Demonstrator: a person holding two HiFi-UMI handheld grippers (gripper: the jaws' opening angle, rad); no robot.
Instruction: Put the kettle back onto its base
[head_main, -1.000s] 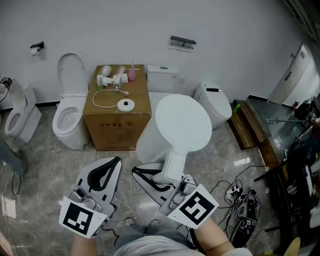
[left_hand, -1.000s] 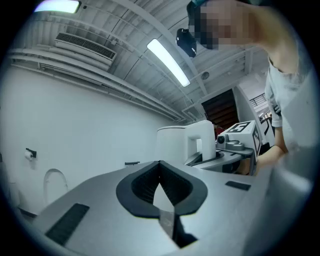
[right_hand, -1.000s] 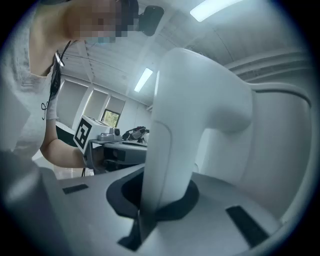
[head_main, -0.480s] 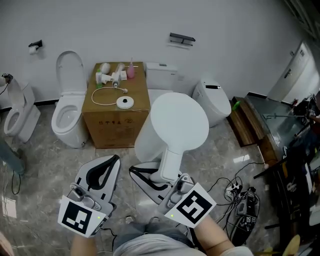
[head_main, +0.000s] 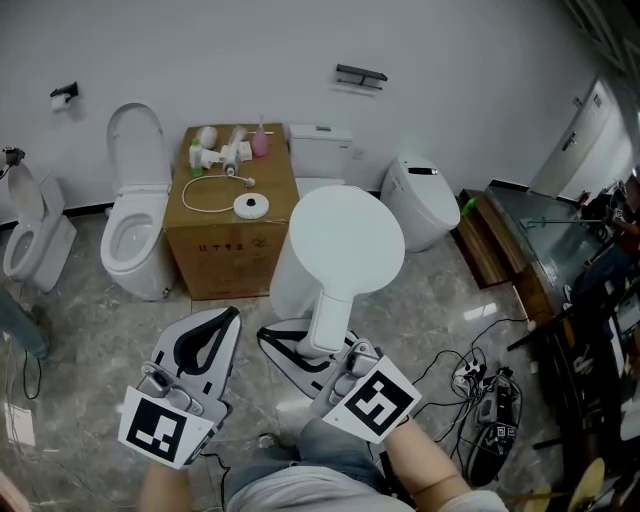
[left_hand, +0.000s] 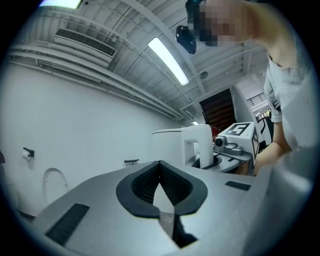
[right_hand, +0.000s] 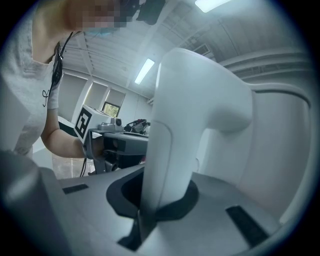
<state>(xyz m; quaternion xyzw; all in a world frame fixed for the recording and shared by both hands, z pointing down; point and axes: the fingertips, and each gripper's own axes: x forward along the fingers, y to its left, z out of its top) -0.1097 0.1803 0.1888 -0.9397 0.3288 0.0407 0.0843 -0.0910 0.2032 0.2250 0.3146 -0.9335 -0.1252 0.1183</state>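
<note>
The white kettle hangs over the floor in front of a cardboard box, lid up in the head view. My right gripper is shut on its handle. The round white kettle base lies on top of the box with its cord looped beside it, left of and beyond the kettle. Low at the left, my left gripper is shut with nothing in it. The left gripper view shows the kettle and the right gripper to its right.
A toilet stands left of the box, another at the far left. A cistern and a further toilet stand behind and right of the kettle. Small bottles sit at the box's back. Cables lie on the floor at right.
The kettle and my right gripper have shifted a little left, nearer the box. The left gripper has barely moved. Both grippers stay shut.
</note>
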